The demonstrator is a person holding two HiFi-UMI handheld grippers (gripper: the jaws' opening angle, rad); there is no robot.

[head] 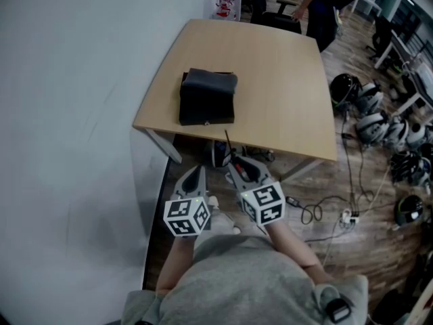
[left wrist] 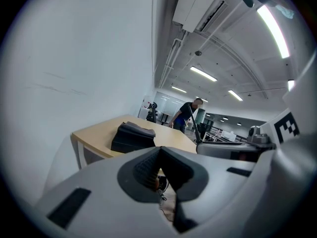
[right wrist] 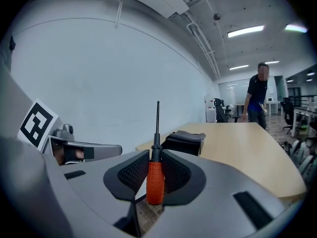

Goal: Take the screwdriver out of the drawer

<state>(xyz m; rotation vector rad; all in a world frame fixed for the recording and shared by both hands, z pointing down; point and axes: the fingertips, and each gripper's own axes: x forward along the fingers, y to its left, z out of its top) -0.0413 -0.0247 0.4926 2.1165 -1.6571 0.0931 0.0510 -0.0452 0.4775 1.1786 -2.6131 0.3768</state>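
The screwdriver [right wrist: 155, 175] has an orange handle and a thin black shaft that points up; my right gripper [right wrist: 154, 155] is shut on the handle. In the head view the right gripper [head: 237, 162] and the screwdriver [head: 228, 144] are held just off the table's near edge. My left gripper [head: 195, 171] hangs beside it, its jaws together with nothing between them [left wrist: 159, 152]. The black drawer box [head: 206, 97] sits on the wooden table [head: 284, 80] near its left edge, apart from both grippers; it also shows as the drawer box [right wrist: 185, 142] past the shaft.
A white wall [head: 81, 114] runs along the left. A person [head: 331, 5] stands at the table's far end next to a black chair [head: 277, 15]. Several helmets [head: 379, 120] and cables [head: 318, 212] lie on the wood floor at right.
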